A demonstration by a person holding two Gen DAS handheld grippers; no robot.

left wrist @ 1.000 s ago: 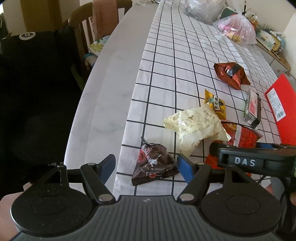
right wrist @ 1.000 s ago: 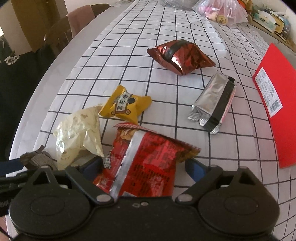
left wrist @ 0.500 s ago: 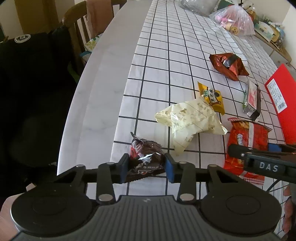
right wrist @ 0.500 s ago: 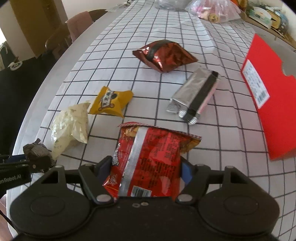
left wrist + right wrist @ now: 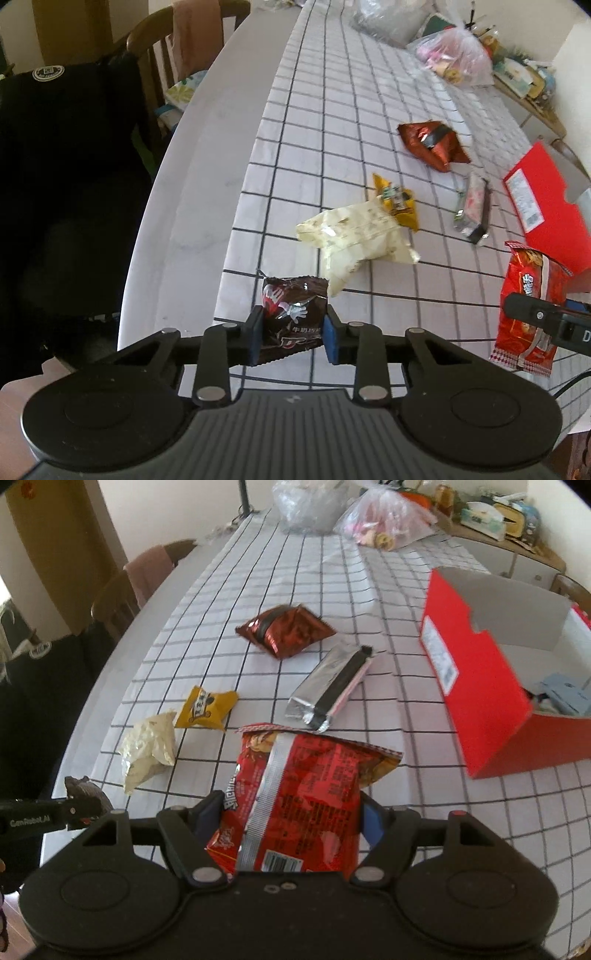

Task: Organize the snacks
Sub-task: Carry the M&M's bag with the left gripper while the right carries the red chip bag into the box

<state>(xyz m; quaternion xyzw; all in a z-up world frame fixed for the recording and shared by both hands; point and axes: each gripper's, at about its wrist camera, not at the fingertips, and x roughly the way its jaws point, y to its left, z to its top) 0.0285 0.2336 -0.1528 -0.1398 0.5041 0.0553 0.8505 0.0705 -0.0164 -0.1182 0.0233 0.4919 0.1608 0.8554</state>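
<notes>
In the left wrist view, my left gripper point(image 5: 293, 334) has its jaws closing on a dark brown chocolate packet point(image 5: 291, 306), both blue pads pressing its sides, just above the checked tablecloth point(image 5: 332, 110) near its left edge. My right gripper point(image 5: 290, 816) is shut on a red snack bag point(image 5: 306, 768) held off the table. An open red box point(image 5: 476, 686) stands to its right with some items inside. On the cloth lie a cream packet point(image 5: 147, 746), a yellow packet point(image 5: 207, 705), a silver bar point(image 5: 328, 686) and a dark red foil bag point(image 5: 288, 631).
Plastic bags point(image 5: 384, 520) sit at the table's far end. A wooden chair point(image 5: 177, 48) and a black garment point(image 5: 66, 147) stand left of the table edge. A cluttered shelf point(image 5: 495, 513) runs along the right wall.
Both grippers went from open around their packets to closed on them. The brown packet and the red bag have risen off the cloth, and the right gripper has swung toward the red box.
</notes>
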